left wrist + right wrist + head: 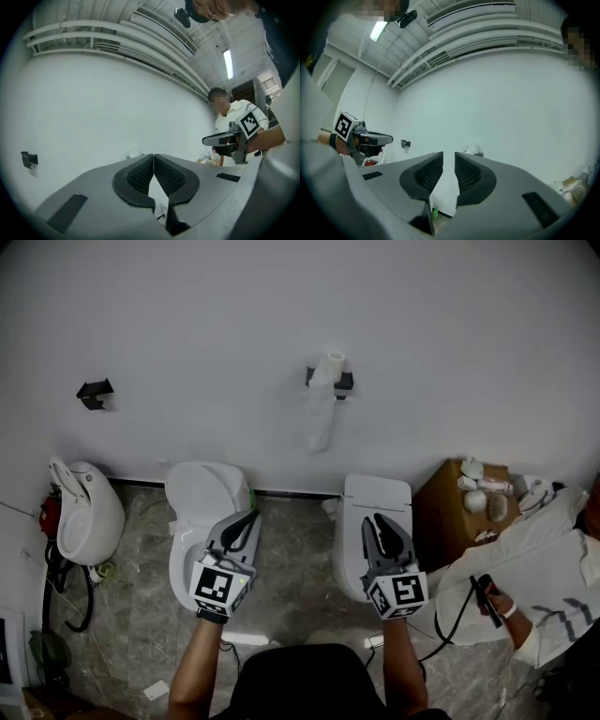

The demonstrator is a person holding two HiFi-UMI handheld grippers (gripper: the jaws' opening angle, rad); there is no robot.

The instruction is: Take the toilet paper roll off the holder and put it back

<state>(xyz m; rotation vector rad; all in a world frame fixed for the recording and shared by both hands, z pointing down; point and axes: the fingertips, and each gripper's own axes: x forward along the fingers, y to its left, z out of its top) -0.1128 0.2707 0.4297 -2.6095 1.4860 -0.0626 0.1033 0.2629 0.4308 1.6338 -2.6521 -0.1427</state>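
The toilet paper roll point(330, 367) sits on a black wall holder point(343, 382), and a long strip of paper point(321, 423) hangs down from it. Both grippers are well short of the wall, level, and pointing at it. My left gripper point(251, 516) is below and left of the roll with its jaws shut and nothing between them point(153, 155). Below and slightly right of the roll is my right gripper point(374, 518). Its jaws stand a small gap apart and hold nothing point(449, 153). In the right gripper view the roll point(474, 149) peeks just above the right jaw.
A second black holder point(94, 392) is on the wall at the far left, bare. Two white toilets point(202, 498) point(375, 495) stand under my grippers, and another white fixture point(86, 512) is at the left. A cardboard box point(459, 512) with several white items and a person in white point(525, 577) are at the right.
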